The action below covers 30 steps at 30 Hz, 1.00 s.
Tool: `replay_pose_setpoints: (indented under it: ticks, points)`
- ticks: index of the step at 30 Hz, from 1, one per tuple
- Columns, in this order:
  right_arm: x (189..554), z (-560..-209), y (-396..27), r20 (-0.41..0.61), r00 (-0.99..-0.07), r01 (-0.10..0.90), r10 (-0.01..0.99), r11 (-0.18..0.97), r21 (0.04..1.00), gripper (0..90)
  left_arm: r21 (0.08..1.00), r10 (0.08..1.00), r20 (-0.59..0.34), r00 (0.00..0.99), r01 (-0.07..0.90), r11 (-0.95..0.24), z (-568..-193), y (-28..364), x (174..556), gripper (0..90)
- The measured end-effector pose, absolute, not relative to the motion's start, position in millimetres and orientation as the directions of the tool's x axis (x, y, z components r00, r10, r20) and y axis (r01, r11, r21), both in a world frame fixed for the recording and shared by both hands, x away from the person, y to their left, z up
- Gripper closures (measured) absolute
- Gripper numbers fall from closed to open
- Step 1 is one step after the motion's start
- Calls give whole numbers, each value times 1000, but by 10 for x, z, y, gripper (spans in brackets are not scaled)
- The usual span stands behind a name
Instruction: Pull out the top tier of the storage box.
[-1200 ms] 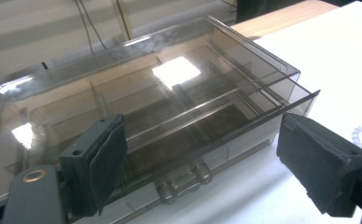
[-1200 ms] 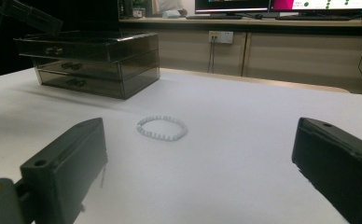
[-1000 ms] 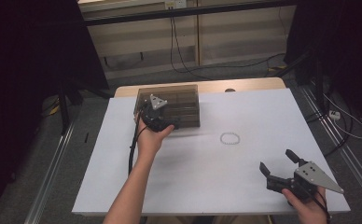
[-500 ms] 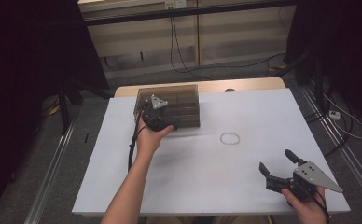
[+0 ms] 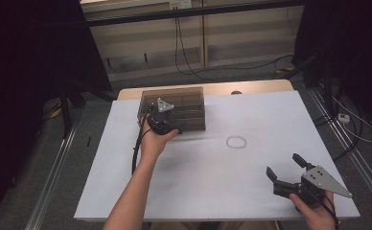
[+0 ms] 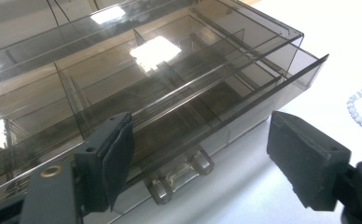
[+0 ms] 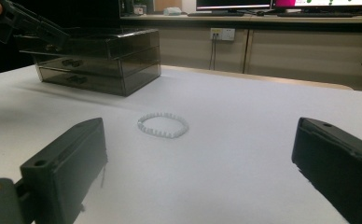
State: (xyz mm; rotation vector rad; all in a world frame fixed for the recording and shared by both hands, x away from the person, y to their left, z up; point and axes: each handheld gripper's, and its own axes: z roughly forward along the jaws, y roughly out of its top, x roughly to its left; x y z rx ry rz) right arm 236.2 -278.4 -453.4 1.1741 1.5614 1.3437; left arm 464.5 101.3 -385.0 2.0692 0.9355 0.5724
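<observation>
A smoky see-through drawer box (image 5: 184,103) stands at the back of the white table (image 5: 213,191). My left gripper (image 5: 166,125) is at its front. In the left gripper view the jaws (image 6: 205,140) straddle the clear handle (image 6: 179,175) of a drawer that sticks slightly out of the box (image 6: 123,84). They have just been closing, and the pads stand clear of the handle on both sides. A white bead bracelet (image 5: 236,142) lies flat mid-table. My right gripper (image 5: 283,164) rests near the front right, open and empty, facing the bracelet (image 7: 163,125) and the box (image 7: 100,56).
The left gripper's cable (image 5: 137,148) trails along the forearm. Beyond the table's far edge are a wooden strip (image 5: 251,87), floor cables (image 5: 193,62) and a cabinet. Bare table surface lies between the bracelet and the right gripper.
</observation>
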Motion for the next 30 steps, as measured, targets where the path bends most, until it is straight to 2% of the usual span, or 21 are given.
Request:
replay_pose_setpoints:
  ticks: [5, 15, 21, 30]
  points:
    - [2363, -4536, -2789, 22, -296, 165, 955, 28, 986, 21, 782, 760, 94, 643, 424, -456, -3852, 1032, 4643, 293]
    - [2362, -4537, -2783, 23, -296, 169, 955, 29, 985, 21, 774, 752, 124, 647, 411, -482, -3858, 1030, 4636, 308]
    - [2359, -4535, -2786, 22, -296, 167, 955, 29, 986, 21, 750, 731, 131, 669, 416, -515, -3870, 1045, 4622, 397]
    - [2360, -4538, -2793, 21, -294, 168, 955, 30, 985, 21, 724, 714, 176, 678, 402, -560, -3882, 1045, 4614, 394]
